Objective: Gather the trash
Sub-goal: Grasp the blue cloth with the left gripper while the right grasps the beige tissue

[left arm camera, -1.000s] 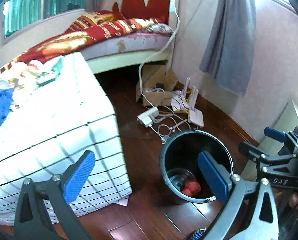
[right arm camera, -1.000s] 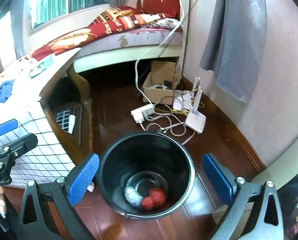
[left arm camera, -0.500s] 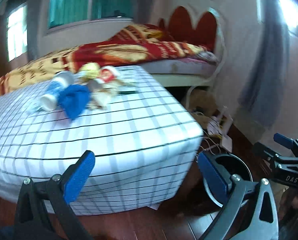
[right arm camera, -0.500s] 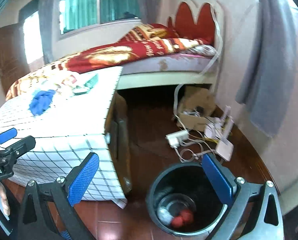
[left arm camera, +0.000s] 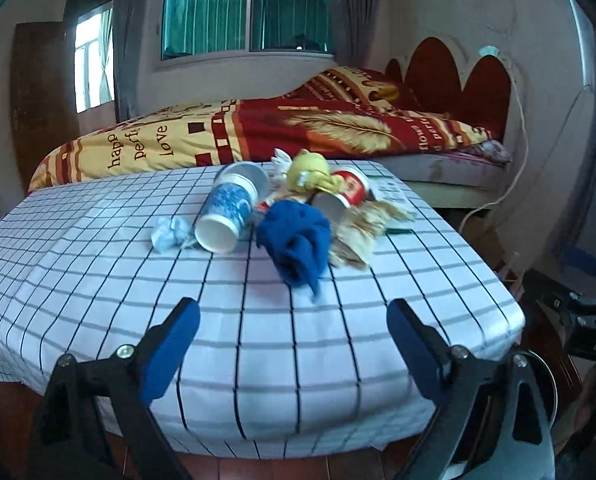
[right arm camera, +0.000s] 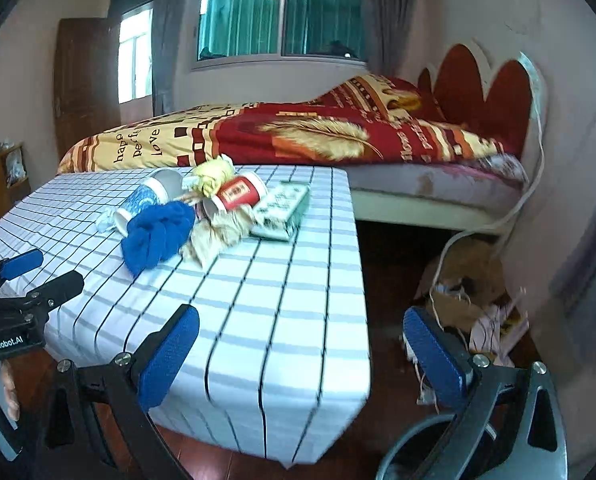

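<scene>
A pile of trash lies on the checked tablecloth [left arm camera: 258,340]: a blue paper cup [left arm camera: 228,210] on its side, a red paper cup [left arm camera: 342,196], a yellow crumpled wrapper [left arm camera: 310,170], a blue cloth [left arm camera: 296,240], a small crumpled tissue [left arm camera: 168,234] and brown crumpled paper [left arm camera: 362,232]. The same pile shows in the right wrist view, with the blue cloth [right arm camera: 158,234] and red cup [right arm camera: 238,196]. My left gripper [left arm camera: 294,346] is open and empty, in front of the pile. My right gripper [right arm camera: 302,354] is open and empty, over the table's right edge.
The black bin's rim [right arm camera: 402,448] shows on the floor at lower right. A flat printed packet [right arm camera: 282,210] lies by the pile. A bed [left arm camera: 298,128] stands behind the table. A cardboard box and cables [right arm camera: 462,280] sit on the floor by the wall.
Both grippers have swung up and left from the bin toward the table. The pile of trash has come into full view. Both stay open and empty.
</scene>
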`<state>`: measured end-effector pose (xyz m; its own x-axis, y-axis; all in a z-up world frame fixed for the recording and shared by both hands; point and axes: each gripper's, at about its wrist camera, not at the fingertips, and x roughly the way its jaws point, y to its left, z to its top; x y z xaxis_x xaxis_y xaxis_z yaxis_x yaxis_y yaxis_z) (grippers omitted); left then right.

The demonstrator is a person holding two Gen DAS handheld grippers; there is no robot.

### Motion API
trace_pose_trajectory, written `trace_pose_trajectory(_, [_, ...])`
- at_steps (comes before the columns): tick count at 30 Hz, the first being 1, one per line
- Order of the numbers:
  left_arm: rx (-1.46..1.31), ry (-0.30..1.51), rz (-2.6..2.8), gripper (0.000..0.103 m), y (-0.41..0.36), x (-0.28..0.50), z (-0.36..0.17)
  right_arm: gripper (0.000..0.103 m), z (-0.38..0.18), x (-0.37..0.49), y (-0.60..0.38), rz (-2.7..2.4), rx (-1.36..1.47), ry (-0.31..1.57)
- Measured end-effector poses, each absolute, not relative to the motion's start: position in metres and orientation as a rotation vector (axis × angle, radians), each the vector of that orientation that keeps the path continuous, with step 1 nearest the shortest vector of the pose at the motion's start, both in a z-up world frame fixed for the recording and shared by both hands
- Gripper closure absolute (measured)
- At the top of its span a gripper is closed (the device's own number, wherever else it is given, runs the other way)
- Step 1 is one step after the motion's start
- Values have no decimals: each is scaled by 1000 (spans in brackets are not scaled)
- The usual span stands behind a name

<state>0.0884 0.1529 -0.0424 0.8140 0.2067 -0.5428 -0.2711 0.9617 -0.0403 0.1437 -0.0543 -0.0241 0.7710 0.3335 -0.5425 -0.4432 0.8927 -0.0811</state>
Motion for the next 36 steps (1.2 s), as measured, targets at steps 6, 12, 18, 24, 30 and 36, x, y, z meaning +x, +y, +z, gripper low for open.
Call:
trace_pose_trajectory(6, [-122, 583, 254, 14, 168, 119, -50, 4, -27, 193, -27, 418, -218, 582])
trace_pose_trajectory(12, [-122, 629, 247, 21, 179, 161, -59, 13, -45, 240, -11, 427, -228, 667])
trace_pose_trajectory(18, [-128, 690, 234, 23, 186, 192, -72, 14, -57, 267, 1, 444, -223, 710])
trace_pose_trajectory(24, [-170, 743, 188, 57, 191, 212, -84, 14, -61, 278, 17, 481, -213, 722])
trace_pose_trajectory(30, [-153, 691, 189, 77, 194, 186, -76, 15, -62, 277, 38, 537, -206, 722])
trace_pose_trajectory(36, [-177, 686, 240, 77, 211, 156, -78, 29, -75, 280, 81, 607, -242, 782])
